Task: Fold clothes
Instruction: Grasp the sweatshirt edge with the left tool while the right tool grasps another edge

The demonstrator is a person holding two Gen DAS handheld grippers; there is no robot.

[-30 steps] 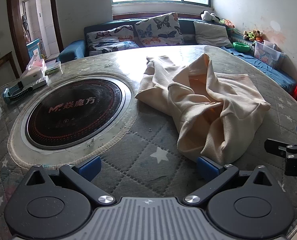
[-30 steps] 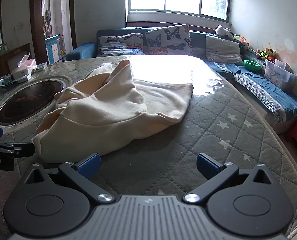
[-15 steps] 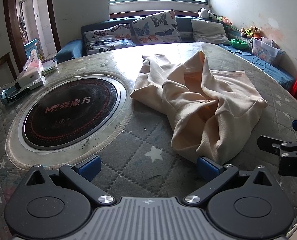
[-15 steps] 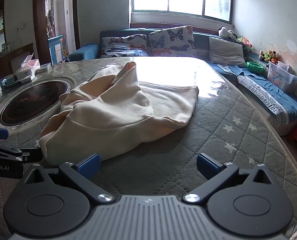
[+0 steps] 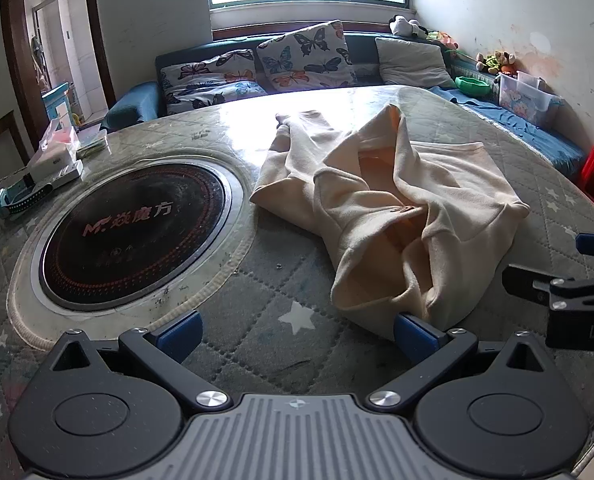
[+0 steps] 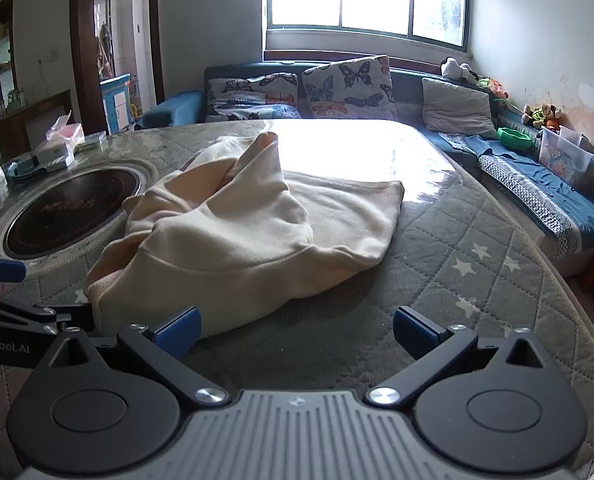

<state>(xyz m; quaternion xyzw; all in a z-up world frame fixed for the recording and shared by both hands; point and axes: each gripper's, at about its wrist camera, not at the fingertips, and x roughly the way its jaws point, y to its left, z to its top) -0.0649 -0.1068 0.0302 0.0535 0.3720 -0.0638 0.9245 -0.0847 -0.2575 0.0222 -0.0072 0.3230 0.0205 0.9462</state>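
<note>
Cream fleece sweatshirt lies crumpled on the quilted tabletop, just right of the black induction cooker. A tissue box stands beyond the cooker. Left tool and right tool gape released, flanking the sweatshirt's near hem.
</note>
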